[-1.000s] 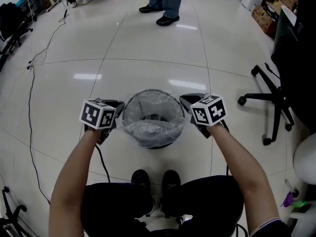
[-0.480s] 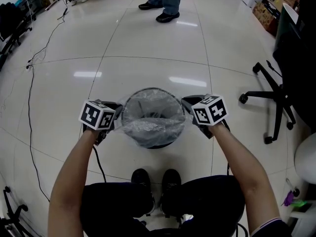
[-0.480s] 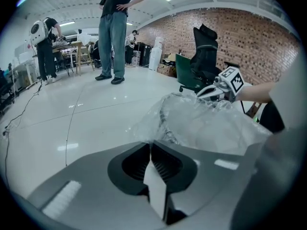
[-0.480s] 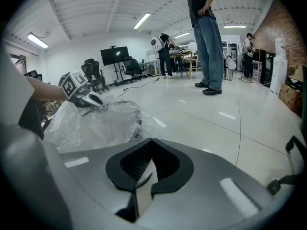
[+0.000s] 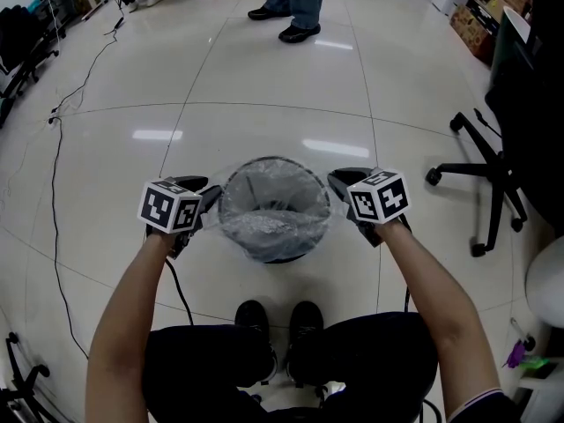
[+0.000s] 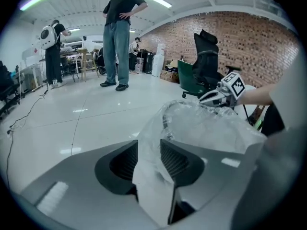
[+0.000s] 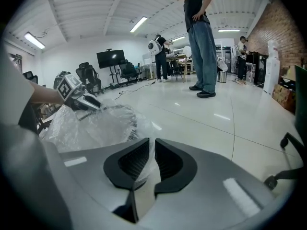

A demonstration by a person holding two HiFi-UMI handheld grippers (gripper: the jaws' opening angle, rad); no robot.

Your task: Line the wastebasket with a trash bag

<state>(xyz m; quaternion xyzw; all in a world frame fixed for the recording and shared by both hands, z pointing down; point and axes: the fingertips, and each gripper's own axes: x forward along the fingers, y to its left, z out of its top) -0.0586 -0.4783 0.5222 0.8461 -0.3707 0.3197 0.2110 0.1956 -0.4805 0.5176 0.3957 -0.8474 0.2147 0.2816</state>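
My cubes (image 5: 167, 208) carry black-and-white square markers. The basket (image 5: 277, 258) stands at 12 o'clock, just past my shoes, with the bag (image 5: 273, 226) inside it and draped over its rim. My left gripper (image 5: 208, 201), at the basket's 9 o'clock, has just opened wide, with bag film loose between its jaws. My right gripper (image 5: 342, 186), at 3 o'clock, has just parted narrowly, with film in the gap.
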